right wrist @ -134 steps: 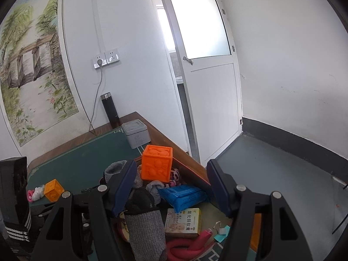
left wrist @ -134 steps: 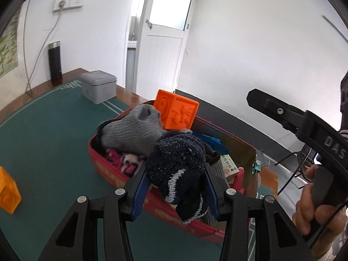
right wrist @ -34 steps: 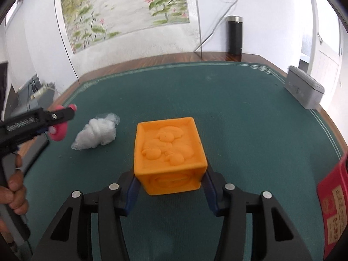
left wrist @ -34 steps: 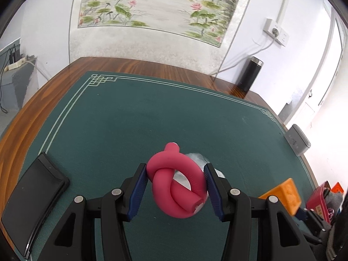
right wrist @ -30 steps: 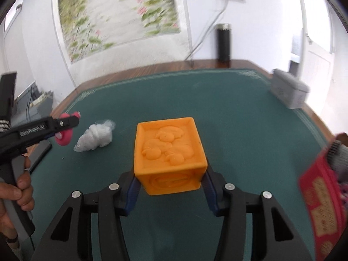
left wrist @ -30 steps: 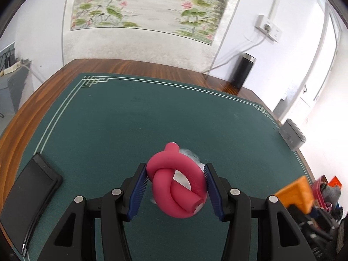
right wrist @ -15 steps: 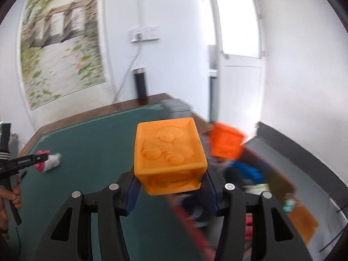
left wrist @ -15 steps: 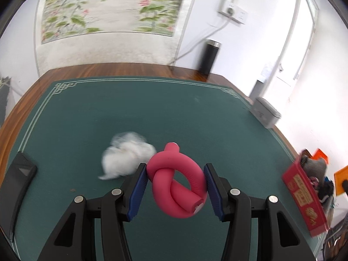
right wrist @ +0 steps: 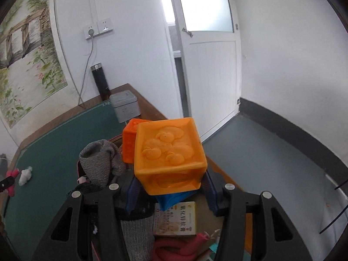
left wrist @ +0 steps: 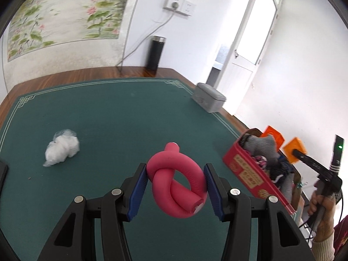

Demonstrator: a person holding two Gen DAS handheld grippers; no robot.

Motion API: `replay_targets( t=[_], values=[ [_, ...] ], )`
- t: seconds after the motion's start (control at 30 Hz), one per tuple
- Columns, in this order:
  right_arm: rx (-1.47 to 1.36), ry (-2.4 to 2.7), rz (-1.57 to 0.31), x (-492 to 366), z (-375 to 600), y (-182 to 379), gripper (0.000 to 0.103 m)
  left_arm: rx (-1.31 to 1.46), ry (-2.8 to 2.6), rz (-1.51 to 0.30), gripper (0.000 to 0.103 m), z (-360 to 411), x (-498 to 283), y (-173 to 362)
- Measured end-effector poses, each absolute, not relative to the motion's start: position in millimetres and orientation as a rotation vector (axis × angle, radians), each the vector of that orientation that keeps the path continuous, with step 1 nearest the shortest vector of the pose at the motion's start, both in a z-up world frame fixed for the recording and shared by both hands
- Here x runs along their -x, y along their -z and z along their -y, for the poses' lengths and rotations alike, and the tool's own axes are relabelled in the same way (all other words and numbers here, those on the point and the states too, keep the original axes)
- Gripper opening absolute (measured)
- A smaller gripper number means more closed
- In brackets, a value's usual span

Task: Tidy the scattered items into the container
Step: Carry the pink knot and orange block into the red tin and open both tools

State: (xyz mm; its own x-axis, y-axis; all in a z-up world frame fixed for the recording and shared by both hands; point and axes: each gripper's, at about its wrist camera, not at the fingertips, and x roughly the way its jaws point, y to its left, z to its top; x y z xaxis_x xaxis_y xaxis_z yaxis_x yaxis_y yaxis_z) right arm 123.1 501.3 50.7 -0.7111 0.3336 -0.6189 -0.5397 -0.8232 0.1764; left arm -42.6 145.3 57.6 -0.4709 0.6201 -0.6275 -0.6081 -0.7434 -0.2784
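The left claw point(left wrist: 176, 182) was clamped on a knotted pink tube point(left wrist: 177, 184), held above the green mat point(left wrist: 108, 113) of the counter point(left wrist: 71, 74). The right claw point(right wrist: 170, 187) was clamped on an orange cube point(right wrist: 168, 158), held over the red box point(left wrist: 250, 171) at the counter's right end.

Below the cube lay a blue packet point(right wrist: 171, 199), a booklet point(right wrist: 176, 221), a grey sock point(right wrist: 100, 163) and, at the very bottom, something pink point(right wrist: 174, 248). A second orange cube point(right wrist: 128, 143) sat just behind the held one. In the left view the box was full, the sock and cube rising above its rim, and the right hand point(left wrist: 322, 208) showed beyond it.

A white wad point(left wrist: 62, 150) lay on the mat well left of the box, still out. Farther back a grey tin point(left wrist: 209, 100) stood by the mat's edge, then a black flask point(left wrist: 156, 52) on the bare wood in the corner.

Behind were a flower painting point(left wrist: 65, 15), a wall socket point(left wrist: 179, 5) with a cord, and a white door point(right wrist: 208, 54) above a grey floor point(right wrist: 271, 163).
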Motion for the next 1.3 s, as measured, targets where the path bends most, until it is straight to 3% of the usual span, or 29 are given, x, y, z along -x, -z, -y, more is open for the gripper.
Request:
replay_targets(
  t=[0.33, 0.43, 0.5, 0.53, 1.1, 1.23, 1.3],
  values=[
    [0.935, -2.568, -0.470, -92.7, -516.6, -31.4, 0.055, 0.921, -2.034, -0.041, 0.054, -202.7, -5.5, -70.3],
    [0.909, -2.596, -0.454, -104.8, -515.3, -39.4, 0.061, 0.925, -1.948, -0.058, 0.054, -224.4, -21.9, -69.4],
    [0.849, -2.624, -0.462, -118.4, -513.2, -50.2, 0.075, 0.922, -1.890, -0.078, 0.054, -241.5, -35.8, -69.0],
    [0.823, -2.636, -0.460, -123.6, -512.2, -55.2, 0.076, 0.918, -1.862, -0.090, 0.054, -250.0, -42.5, -69.0],
    [0.627, -2.575, -0.564, -181.5, -532.4, -59.5, 0.076, 0.846, -1.683, -0.327, 0.055, -392.6, -105.2, -42.0],
    [0.594, -2.569, -0.564, -189.7, -530.9, -62.3, 0.076, 0.851, -1.704, -0.349, 0.067, -396.0, -103.4, -38.7],
    [0.581, -2.572, -0.558, -191.3, -527.6, -63.7, 0.076, 0.843, -1.712, -0.332, 0.078, -391.2, -101.9, -42.2]
  ],
)
